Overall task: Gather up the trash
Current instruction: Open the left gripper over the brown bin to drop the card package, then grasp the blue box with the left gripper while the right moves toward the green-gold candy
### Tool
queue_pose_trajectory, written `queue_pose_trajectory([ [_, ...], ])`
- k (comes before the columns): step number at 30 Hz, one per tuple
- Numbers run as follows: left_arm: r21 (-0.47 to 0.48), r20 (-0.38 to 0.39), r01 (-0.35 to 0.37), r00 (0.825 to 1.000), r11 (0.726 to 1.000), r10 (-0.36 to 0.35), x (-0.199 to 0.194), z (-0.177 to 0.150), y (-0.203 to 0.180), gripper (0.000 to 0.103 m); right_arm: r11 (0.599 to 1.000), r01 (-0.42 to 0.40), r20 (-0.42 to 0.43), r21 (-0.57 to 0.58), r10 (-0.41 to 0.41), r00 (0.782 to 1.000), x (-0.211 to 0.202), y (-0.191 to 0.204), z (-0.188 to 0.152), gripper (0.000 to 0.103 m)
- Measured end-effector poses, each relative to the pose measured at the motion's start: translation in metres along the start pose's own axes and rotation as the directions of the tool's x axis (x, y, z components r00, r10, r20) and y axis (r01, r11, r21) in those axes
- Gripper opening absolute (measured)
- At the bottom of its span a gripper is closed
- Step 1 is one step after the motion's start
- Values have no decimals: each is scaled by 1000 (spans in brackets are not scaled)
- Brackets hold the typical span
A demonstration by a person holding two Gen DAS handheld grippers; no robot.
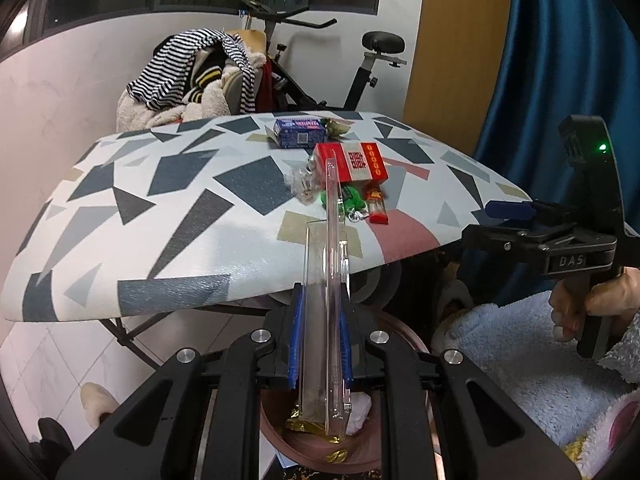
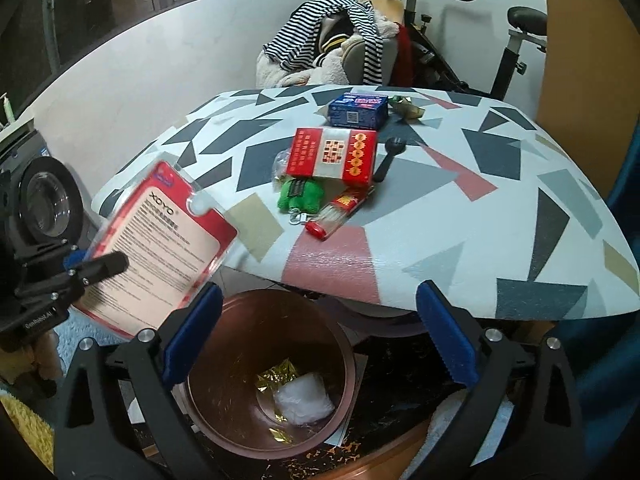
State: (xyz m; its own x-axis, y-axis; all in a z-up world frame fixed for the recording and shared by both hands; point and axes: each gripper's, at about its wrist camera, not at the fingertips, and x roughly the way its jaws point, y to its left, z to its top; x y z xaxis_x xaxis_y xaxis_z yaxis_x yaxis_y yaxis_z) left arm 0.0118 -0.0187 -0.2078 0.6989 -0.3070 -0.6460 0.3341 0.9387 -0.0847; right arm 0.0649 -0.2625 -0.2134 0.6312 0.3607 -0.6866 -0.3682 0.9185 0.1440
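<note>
My left gripper (image 1: 320,344) is shut on a clear plastic blister pack (image 1: 326,312), seen edge-on, held over the brown trash bin (image 1: 372,446). In the right wrist view the pack (image 2: 160,248) shows its red and white printed card, left of the bin (image 2: 348,356), with the left gripper (image 2: 92,268) clamped on it. My right gripper (image 2: 320,344) is open and empty above the bin, which holds gold foil (image 2: 276,374) and a white wad (image 2: 304,400). On the table lie a red box (image 2: 334,154), a blue box (image 2: 358,110), a green toy (image 2: 300,196) and a red tube (image 2: 338,210).
The patterned table (image 2: 480,240) overhangs the bin. A black plastic piece (image 2: 390,158) and a gold-green wrapper (image 2: 408,106) lie near the boxes. A chair piled with clothes (image 2: 332,48) and an exercise bike (image 2: 516,40) stand behind. Blue curtain (image 1: 560,60) hangs at right.
</note>
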Motion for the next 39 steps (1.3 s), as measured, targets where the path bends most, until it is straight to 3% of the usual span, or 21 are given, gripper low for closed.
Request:
queue_pose_trajectory([
  [13,-32,-73,27,997,999,-29,29,-1,0,18,999,19,0,48,-19,1000,-1,-16,-3,96],
  [18,-75,-80,46,995,996,-52,30,-5,6,69,998,17,0,61,-17,1000,-2,-19,-4,96],
  [21,-75,-64,21,998,997,-26,25,-3,7,83,998,19,-3,61,-19,1000,-2,-19,-3,96],
  [24,-74,-40,-24,999,997,21,19,2,10,91,998,22,-1,62,-22,1000,-2,-20,-3,96],
  [33,-99,32,-163,985,982,167,-4,25,36,96,997,45,-7,62,-45,999,-4,-23,2,97],
  [39,-127,77,-176,979,976,187,-18,42,53,96,996,71,-9,49,-71,997,-4,-25,10,97],
])
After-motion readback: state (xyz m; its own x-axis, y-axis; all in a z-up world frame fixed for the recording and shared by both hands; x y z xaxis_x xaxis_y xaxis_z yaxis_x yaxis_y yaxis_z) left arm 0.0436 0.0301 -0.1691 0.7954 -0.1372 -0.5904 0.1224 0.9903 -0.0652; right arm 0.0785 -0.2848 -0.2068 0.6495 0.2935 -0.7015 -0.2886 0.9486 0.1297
